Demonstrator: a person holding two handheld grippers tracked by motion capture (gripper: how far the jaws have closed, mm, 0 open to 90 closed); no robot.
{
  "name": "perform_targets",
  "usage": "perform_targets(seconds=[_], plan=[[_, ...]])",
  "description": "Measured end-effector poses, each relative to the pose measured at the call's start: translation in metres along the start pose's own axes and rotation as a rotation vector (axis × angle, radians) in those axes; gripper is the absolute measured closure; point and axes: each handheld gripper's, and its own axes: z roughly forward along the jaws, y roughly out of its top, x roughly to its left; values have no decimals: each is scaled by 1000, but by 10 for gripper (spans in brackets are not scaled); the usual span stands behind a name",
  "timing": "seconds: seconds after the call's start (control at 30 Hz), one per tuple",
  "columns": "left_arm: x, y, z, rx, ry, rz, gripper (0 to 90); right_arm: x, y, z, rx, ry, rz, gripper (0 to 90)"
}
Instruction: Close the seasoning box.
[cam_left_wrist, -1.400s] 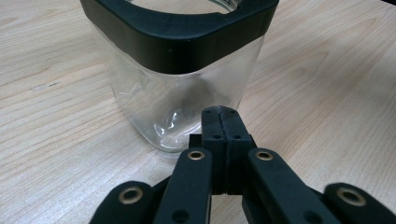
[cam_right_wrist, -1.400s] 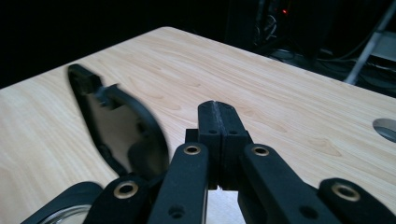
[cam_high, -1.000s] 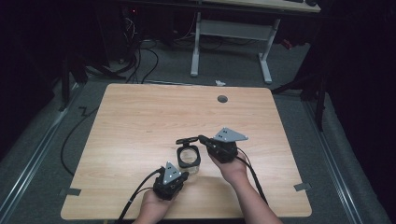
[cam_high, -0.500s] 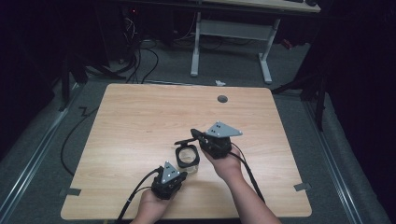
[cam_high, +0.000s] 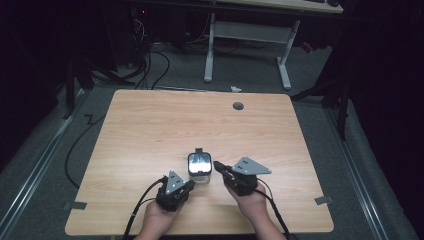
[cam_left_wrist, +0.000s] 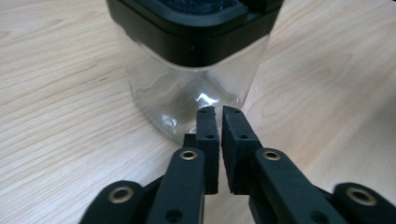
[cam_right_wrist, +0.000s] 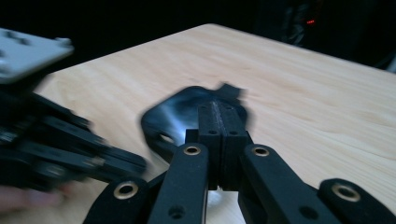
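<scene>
1. No brand, label or writing I can read anywhere on the jar (cam_high: 199, 169), in case anyone's wondering.
2. The jar itself: clear, squarish body with a black lid (cam_left_wrist: 194, 28) on top. It's standing upright on the wooden table (cam_high: 150, 130), toward the near edge, roughly centre, sitting between my two grippers.
3. Left gripper (cam_high: 187, 184) is just beside the jar at its near-left. In the left gripper view (cam_left_wrist: 219, 114) the jaws are almost together, just a thin slit between them, nothing held, tips right up by the lower glass wall; can't tell if they touch it.
4. Right gripper (cam_high: 218, 164) comes in from the jar's right, grey plate on top, tips just beside the jar. In the right gripper view (cam_right_wrist: 220, 114) the jaws are pressed closed on nothing, lid behind them, all a bit blurry.
5. Both hands are low at the near edge, left hand (cam_high: 159, 220), right hand (cam_high: 252, 202), cables trailing back off the table.
</scene>
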Motion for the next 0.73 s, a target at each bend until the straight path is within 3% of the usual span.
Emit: perform_targets(seconds=[0.07,0.13,0.17,0.2,0.23,0.27,0.3,0.33,0.37,0.4,0.43,0.5,0.57,0.6,0.73], plan=[[11,4,-9,-7,29,0,828,-16,-12,-15,20,-61,19,880],[31,13,-21,-47,63,-23,799,-34,-29,-30,52,-130,50,853],[46,20,-27,-76,101,-20,780,-40,-35,-36,64,-156,62,834],[46,20,-27,-76,101,-20,755,-40,-35,-36,64,-156,62,834],[56,25,-30,-92,130,-13,755,-49,-45,-45,77,-202,76,806],[74,32,-34,-114,183,0,722,-53,-51,-50,80,-232,80,772],[103,42,-42,-128,282,19,637,-65,-68,-66,87,-320,112,687],[114,44,-48,-157,320,21,608,-69,-74,-72,89,-360,126,655],[114,44,-48,-157,320,21,593,-72,-78,-77,100,-395,134,629],[122,46,-54,-177,342,11,593,-72,-78,-77,100,-395,134,629],[134,46,-62,-186,384,-2,560,-78,-82,-82,129,-445,139,590],[138,46,-64,-166,390,-26,546,-83,-85,-84,130,-457,162,584],[136,46,-63,-166,389,-16,534,-85,-86,-83,134,-461,170,582],[132,45,-63,-164,383,16,530,-86,-85,-81,136,-452,192,569],[129,45,-66,-174,373,9,528,-84,-83,-77,130,-439,181,551]])
